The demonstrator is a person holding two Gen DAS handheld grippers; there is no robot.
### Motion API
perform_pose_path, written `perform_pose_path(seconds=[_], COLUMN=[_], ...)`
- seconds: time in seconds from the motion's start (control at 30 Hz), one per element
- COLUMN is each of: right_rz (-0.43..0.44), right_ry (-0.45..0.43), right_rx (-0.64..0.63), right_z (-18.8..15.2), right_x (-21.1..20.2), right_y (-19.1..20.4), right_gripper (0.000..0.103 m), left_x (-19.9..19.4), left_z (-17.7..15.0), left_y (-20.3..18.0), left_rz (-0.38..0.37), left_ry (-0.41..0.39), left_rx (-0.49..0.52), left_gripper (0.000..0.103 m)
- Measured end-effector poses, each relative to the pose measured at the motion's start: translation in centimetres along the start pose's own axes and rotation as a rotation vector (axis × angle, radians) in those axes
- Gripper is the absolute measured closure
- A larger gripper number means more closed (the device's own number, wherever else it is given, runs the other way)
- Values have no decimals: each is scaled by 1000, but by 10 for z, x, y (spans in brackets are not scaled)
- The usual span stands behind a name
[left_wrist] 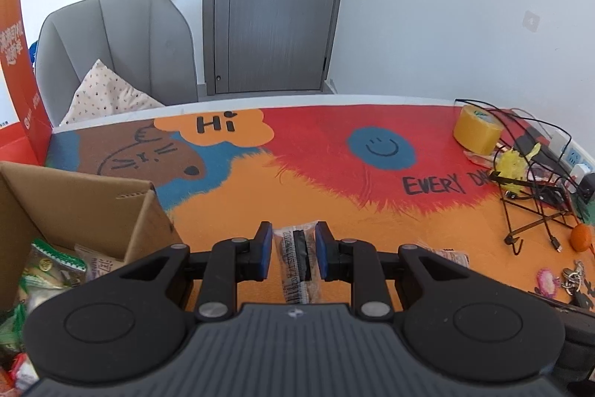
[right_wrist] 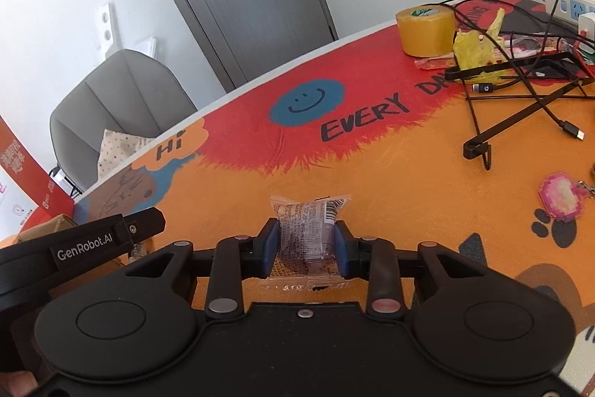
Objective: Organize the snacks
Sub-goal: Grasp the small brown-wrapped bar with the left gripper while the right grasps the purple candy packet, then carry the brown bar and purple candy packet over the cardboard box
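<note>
Two tools clamp snacks | mat (right_wrist: 372, 155) reads "EVERY DAY" (partly hidden)

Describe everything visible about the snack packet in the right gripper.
The snack packet is a small clear plastic wrapper with crimped ends, printed text and a barcode label near its far right corner; its dark filling shows through. It lies lengthwise between the blue pads of the right gripper, which press its sides, above the orange part of the table mat.
</note>
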State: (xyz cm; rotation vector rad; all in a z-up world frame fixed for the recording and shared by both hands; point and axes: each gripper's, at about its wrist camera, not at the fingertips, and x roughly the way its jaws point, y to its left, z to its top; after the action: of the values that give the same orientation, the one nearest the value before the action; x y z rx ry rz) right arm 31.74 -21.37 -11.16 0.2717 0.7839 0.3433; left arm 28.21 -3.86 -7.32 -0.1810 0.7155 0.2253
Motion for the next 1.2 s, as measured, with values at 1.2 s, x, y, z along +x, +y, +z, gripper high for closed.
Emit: perform_pose_path(seconds=[1.2], right_rz=[162], right_ry=[-199], right_rx=[-137], right_z=[-8], right_x=[-100], right_y=[91], right_gripper=[71], left_x=[-130], left_z=[2], left_y=[92], left_rz=[3], left_ry=[-185], left_rx=[-77], left_gripper=[80])
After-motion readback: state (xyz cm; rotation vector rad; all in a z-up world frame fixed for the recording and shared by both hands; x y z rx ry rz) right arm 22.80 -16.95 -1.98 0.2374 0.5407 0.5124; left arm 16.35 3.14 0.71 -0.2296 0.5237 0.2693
